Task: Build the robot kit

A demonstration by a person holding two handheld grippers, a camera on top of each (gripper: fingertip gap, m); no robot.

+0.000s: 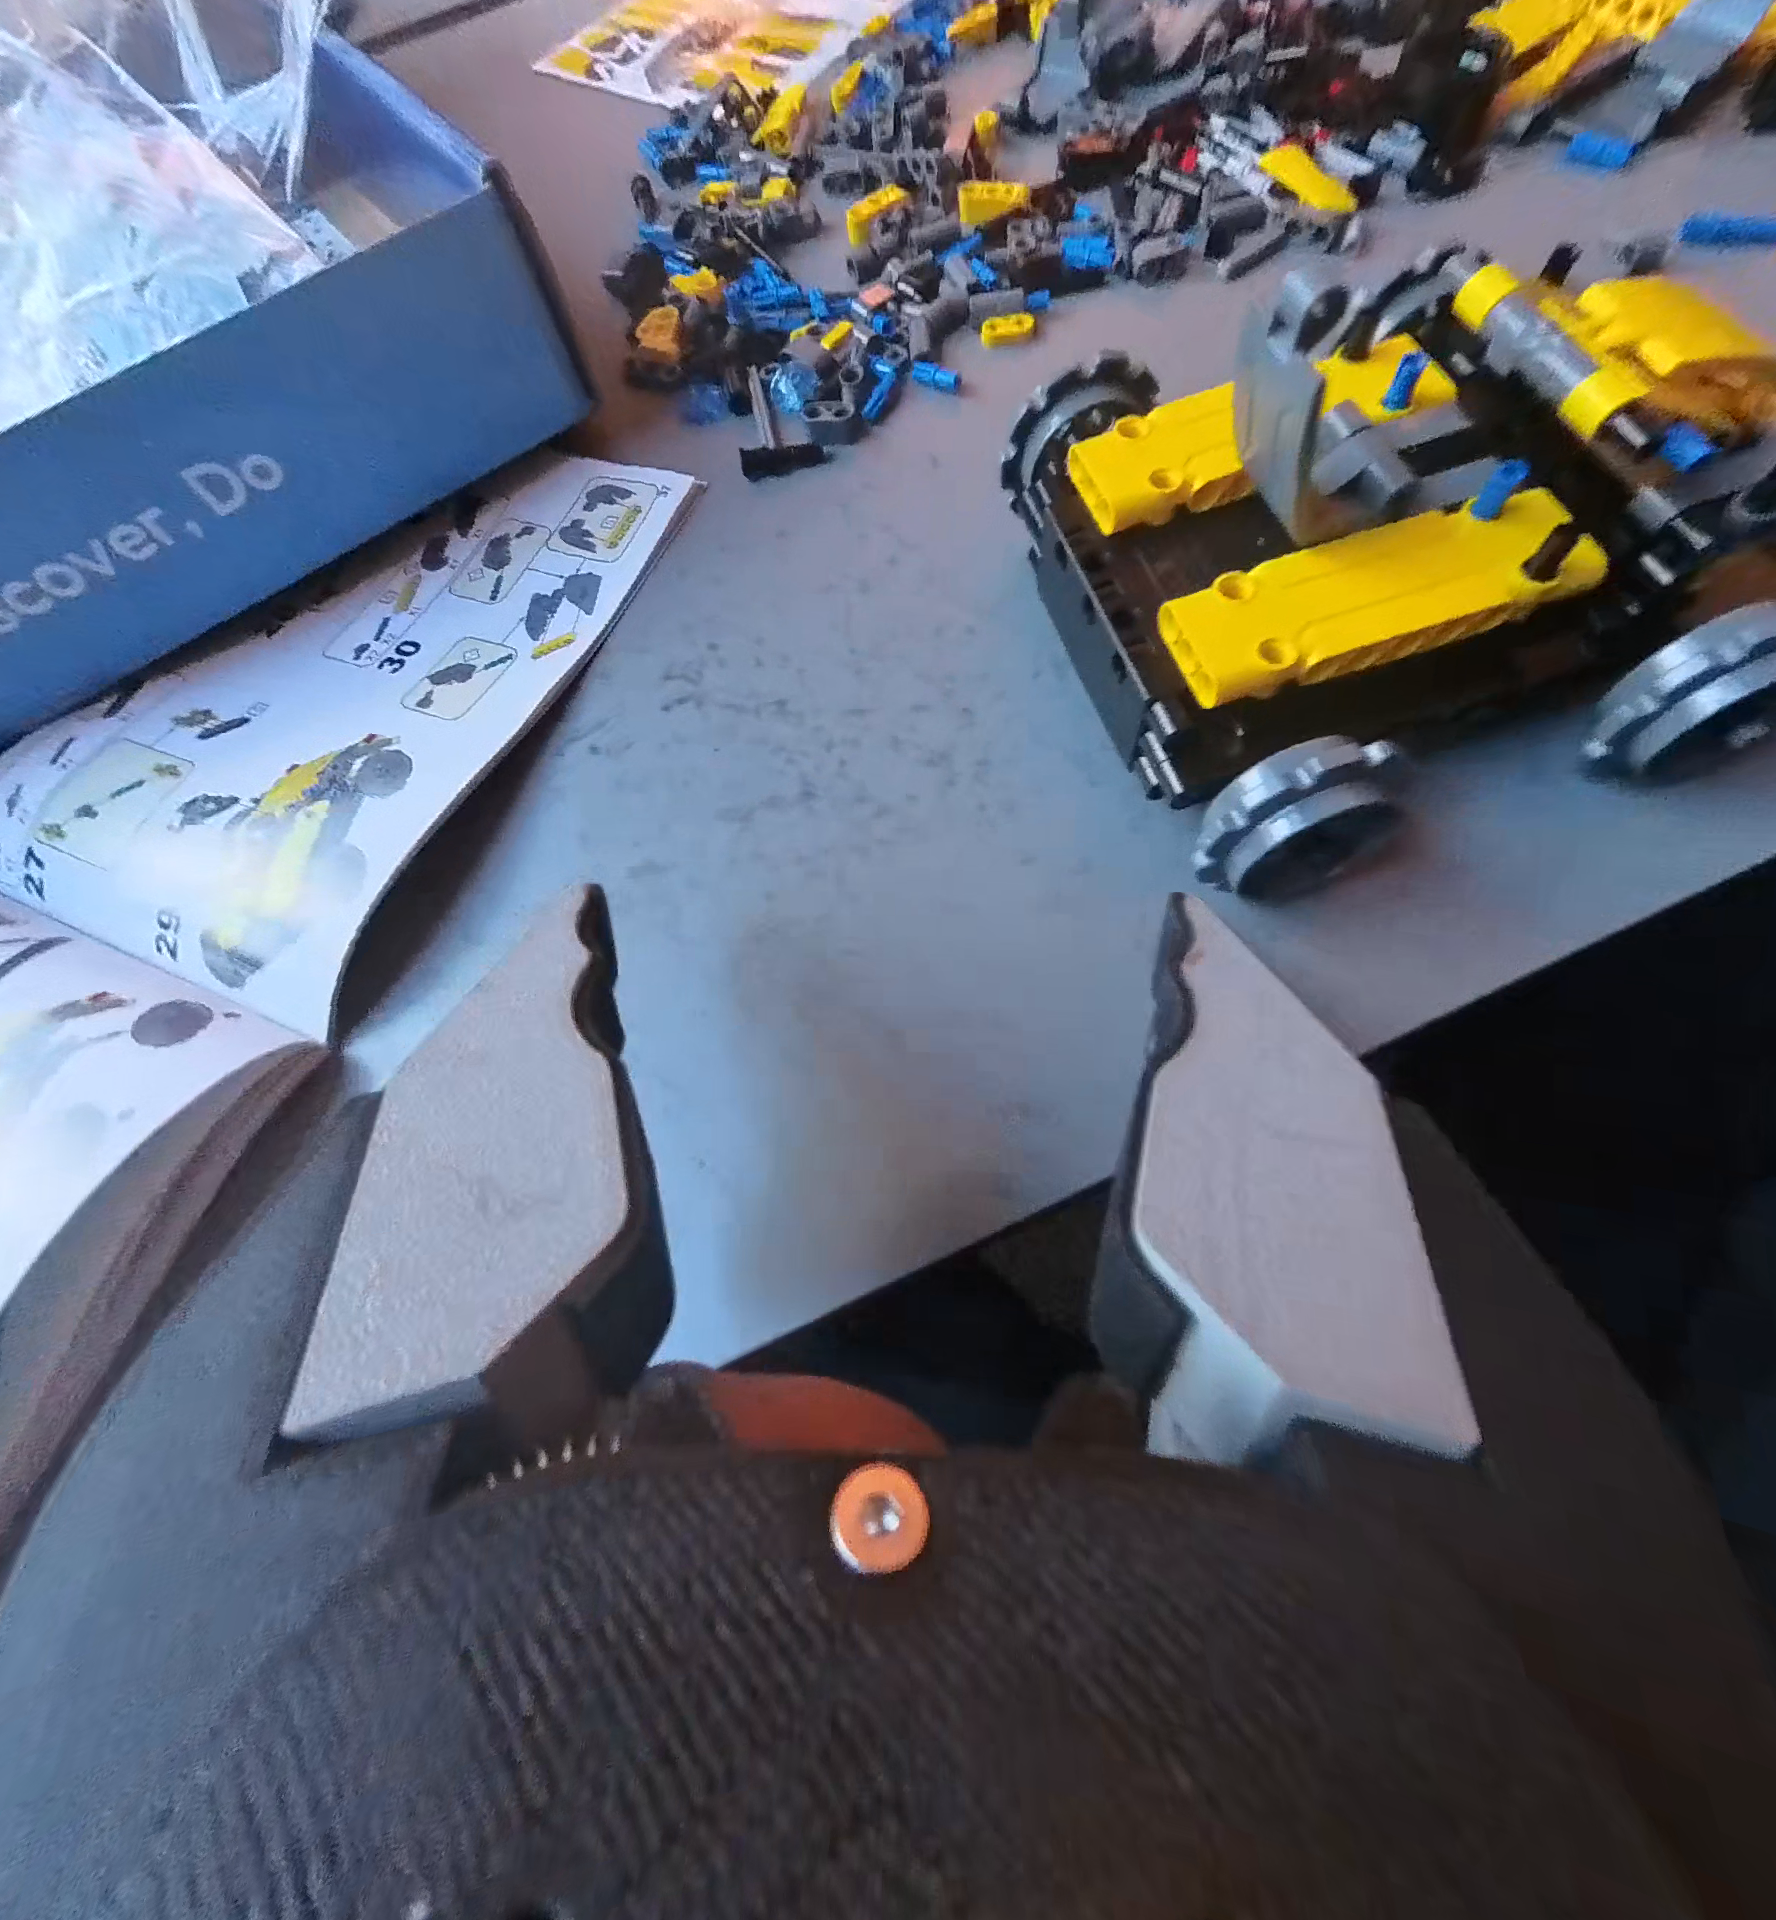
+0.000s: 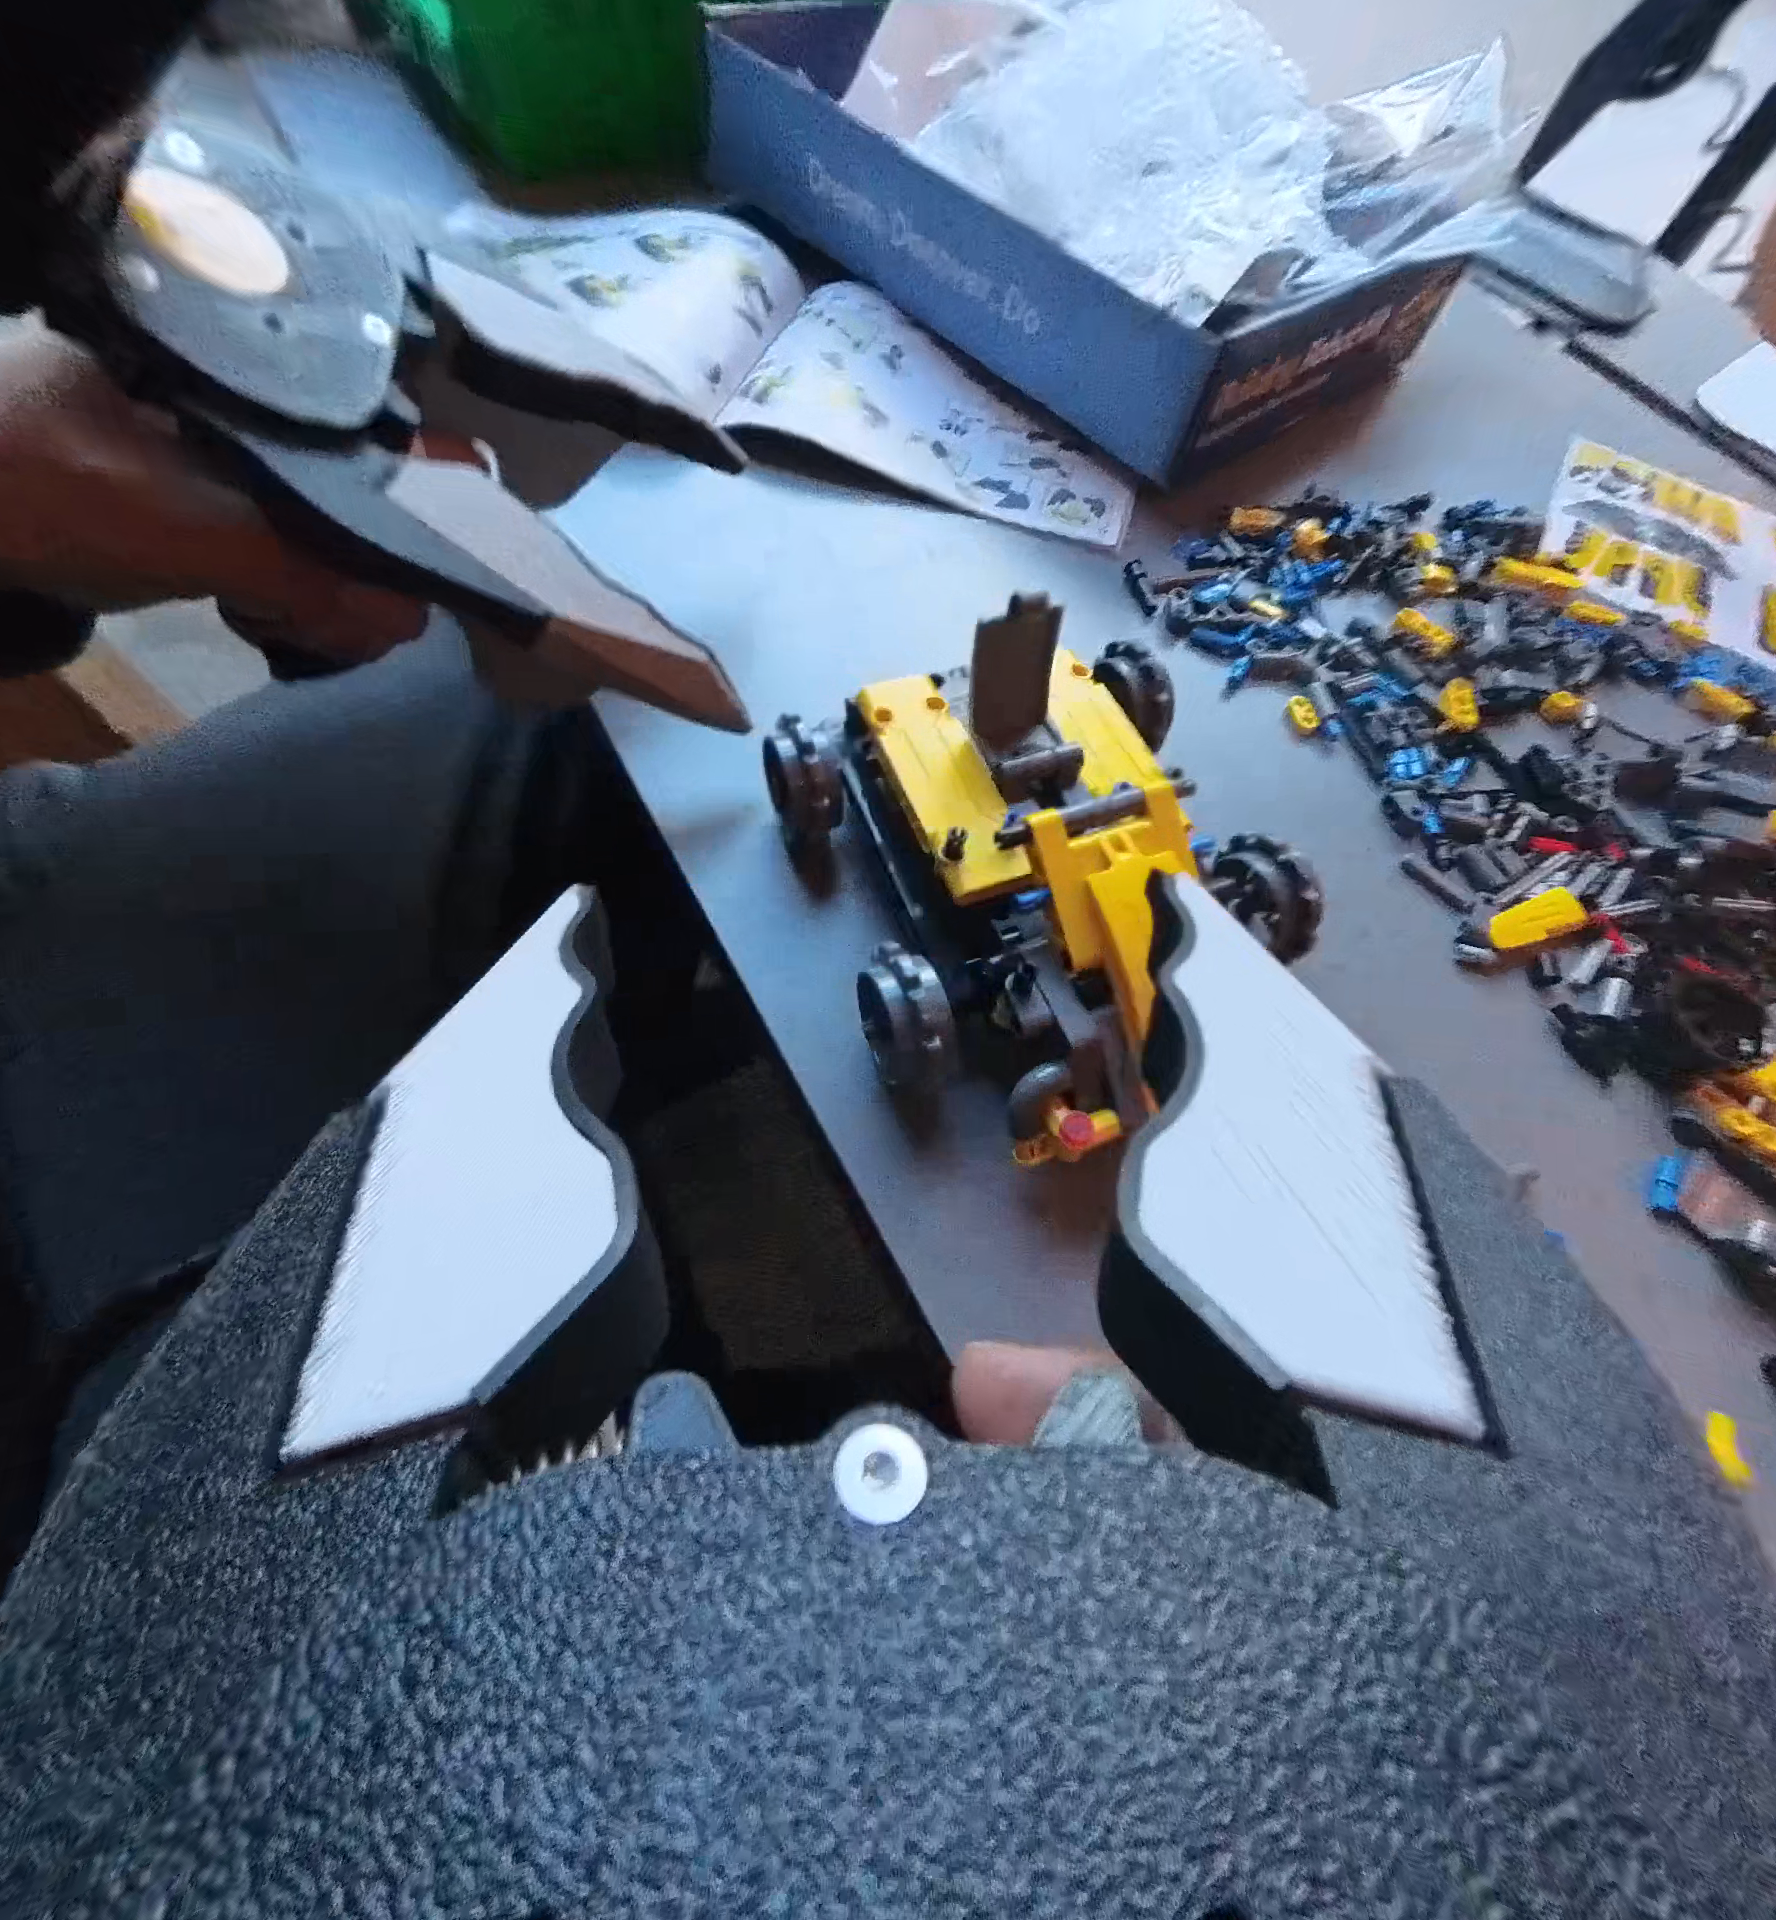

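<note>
A partly built yellow and black brick vehicle (image 1: pixel 1383 561) with grey wheels stands on the dark grey table (image 1: pixel 842 748) near its front edge. It also shows in the right wrist view (image 2: pixel 1009 852). My left gripper (image 1: pixel 889 925) is open and empty over bare table, left of the vehicle. It also shows in the right wrist view (image 2: pixel 744 587), held by a hand. My right gripper (image 2: pixel 879 904) is open and empty above the table's edge, its right finger (image 2: pixel 1268 1122) over the vehicle's near end.
A pile of loose blue, yellow and black bricks (image 1: pixel 915 239) lies beyond the vehicle (image 2: pixel 1549 769). An open instruction booklet (image 1: pixel 271 758) lies beside a blue box (image 1: pixel 271 384) with clear plastic bags. A sticker sheet (image 2: pixel 1694 561) lies farther off. A person's leg (image 2: pixel 240 894) is below the edge.
</note>
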